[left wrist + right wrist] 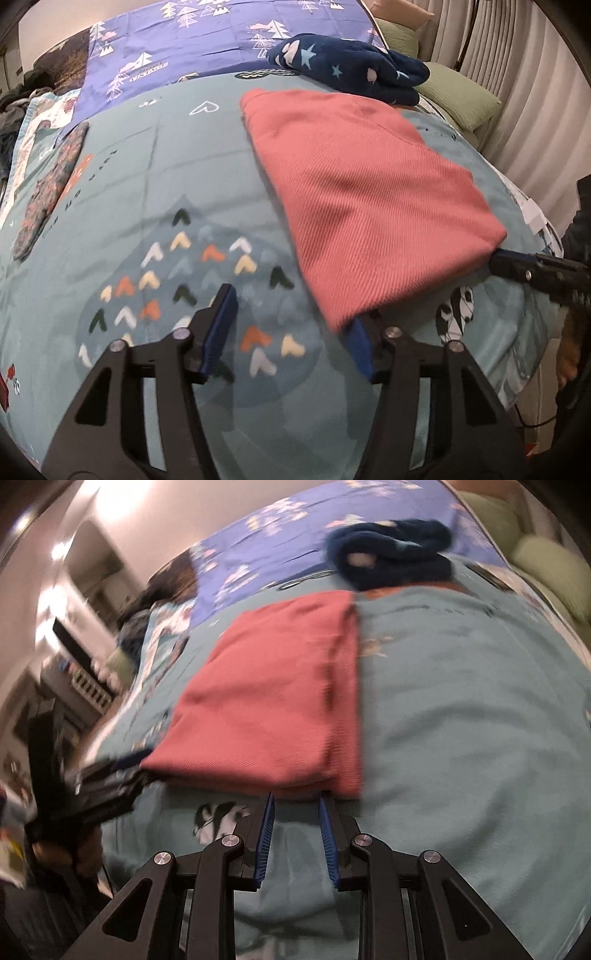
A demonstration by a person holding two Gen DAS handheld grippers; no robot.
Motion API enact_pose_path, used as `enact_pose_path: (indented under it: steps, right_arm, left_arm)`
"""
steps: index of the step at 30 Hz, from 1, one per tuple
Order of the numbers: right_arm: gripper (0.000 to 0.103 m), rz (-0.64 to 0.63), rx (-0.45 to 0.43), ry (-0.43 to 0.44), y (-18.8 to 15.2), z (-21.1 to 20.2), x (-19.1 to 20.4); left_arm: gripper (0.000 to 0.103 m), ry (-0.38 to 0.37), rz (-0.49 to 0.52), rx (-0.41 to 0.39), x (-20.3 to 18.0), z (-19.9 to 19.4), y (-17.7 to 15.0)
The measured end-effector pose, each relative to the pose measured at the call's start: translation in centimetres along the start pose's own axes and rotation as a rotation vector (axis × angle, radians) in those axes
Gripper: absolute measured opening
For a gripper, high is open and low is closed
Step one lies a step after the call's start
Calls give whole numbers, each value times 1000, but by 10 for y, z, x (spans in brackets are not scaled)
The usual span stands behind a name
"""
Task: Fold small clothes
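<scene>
A folded pink ribbed garment (362, 188) lies flat on the teal bedspread (184, 177); it also shows in the right wrist view (266, 705). My left gripper (293, 312) is open, its right finger at the garment's near corner and partly under its edge. My right gripper (296, 803) is open, its fingertips at the garment's near edge, holding nothing. The right gripper also shows in the left wrist view (496, 260) at the garment's right corner. The left gripper shows blurred in the right wrist view (110, 779) at the left corner.
A folded navy star-print fleece (351, 70) lies beyond the pink garment, also in the right wrist view (391, 554). A purple tree-print sheet (207, 40) covers the far bed. Green pillows (454, 96) and a curtain (524, 88) stand at right. A dark patterned cloth (48, 192) lies at left.
</scene>
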State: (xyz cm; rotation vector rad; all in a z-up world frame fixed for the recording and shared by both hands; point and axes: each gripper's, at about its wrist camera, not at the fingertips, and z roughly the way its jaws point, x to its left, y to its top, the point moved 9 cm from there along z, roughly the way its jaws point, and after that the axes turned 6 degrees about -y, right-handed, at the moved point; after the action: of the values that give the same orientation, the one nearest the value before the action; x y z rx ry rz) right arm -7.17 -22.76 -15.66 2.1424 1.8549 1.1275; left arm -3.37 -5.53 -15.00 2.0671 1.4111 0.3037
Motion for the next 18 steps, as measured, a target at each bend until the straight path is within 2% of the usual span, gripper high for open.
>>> enact_pose_path:
  steps: [2,4,6,7,8,9,12,15,18]
  right_arm:
    - [24,36,2,26,0,-1,-4]
    - [25,33,-1,22,0,-1,-4]
    - [25,15,-5,8,-1,-2,-3]
    - [25,14,-6,8,0,-2,-3]
    - [25,19,-6,12,0,-2,-3]
    - [25,32,-5,23,1,-2,-4]
    - [25,67,-5,28,0,-5,-9]
    - [26,68,-30,-36,1,-14,-22]
    - [30,92,-50,-13,8,-22,-29]
  left_arm:
    - [43,-19,-9,-3,-4,-2,1]
    - [39,-37,-5,-16,-13,-3,5]
    - [39,-20,27,-27,-20,0,9]
    - [35,-4,45,-26,-22,5,10]
    - [16,-9,50,-21,-24,8,9]
    - [13,-36,47,-5,-26,11,7]
    - [9,-33,84,11,-26,3,-2]
    - [6,-40,115,56,-22,-5,-19]
    - [5,-72,133,96,-18,-13,-31]
